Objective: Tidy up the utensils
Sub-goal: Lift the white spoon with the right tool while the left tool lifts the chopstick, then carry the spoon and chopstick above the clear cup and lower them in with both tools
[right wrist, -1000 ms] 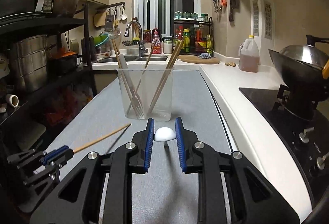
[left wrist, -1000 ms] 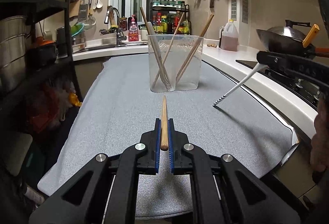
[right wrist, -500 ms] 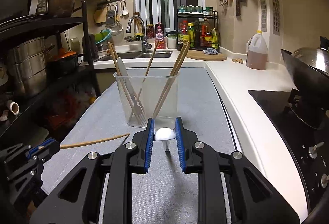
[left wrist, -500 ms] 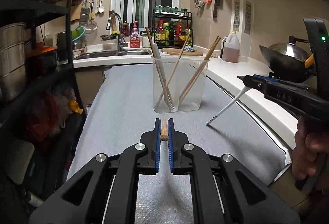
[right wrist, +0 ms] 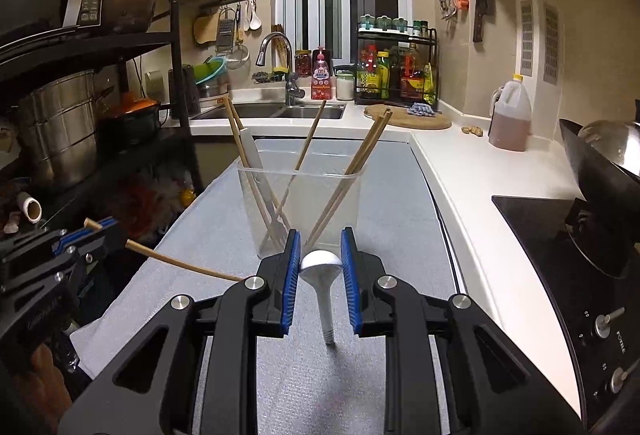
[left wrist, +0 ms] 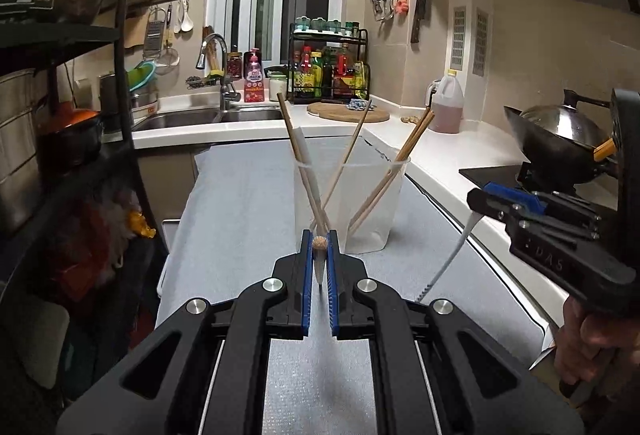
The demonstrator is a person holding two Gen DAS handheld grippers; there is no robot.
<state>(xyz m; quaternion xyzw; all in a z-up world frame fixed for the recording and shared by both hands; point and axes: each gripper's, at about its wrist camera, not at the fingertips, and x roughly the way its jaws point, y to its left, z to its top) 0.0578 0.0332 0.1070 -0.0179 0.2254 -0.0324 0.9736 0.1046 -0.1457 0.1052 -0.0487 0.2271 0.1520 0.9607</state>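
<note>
My left hand-held gripper point(left wrist: 319, 249) is clamped on a wooden chopstick point(left wrist: 319, 244), its long axis hanging nearly upright; my right hand-held gripper point(right wrist: 320, 259) pinches a white plastic fork point(right wrist: 322, 267) by the handle, tines down. The clear cup point(right wrist: 300, 203) stands on the desk straight ahead of both — the left one looks nearer.

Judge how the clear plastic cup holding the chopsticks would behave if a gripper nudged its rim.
The clear plastic cup looks thin-walled and light, so it would probably slide on the grey mat. The chopsticks lean outward above its rim, which may make it apt to tip.
</note>
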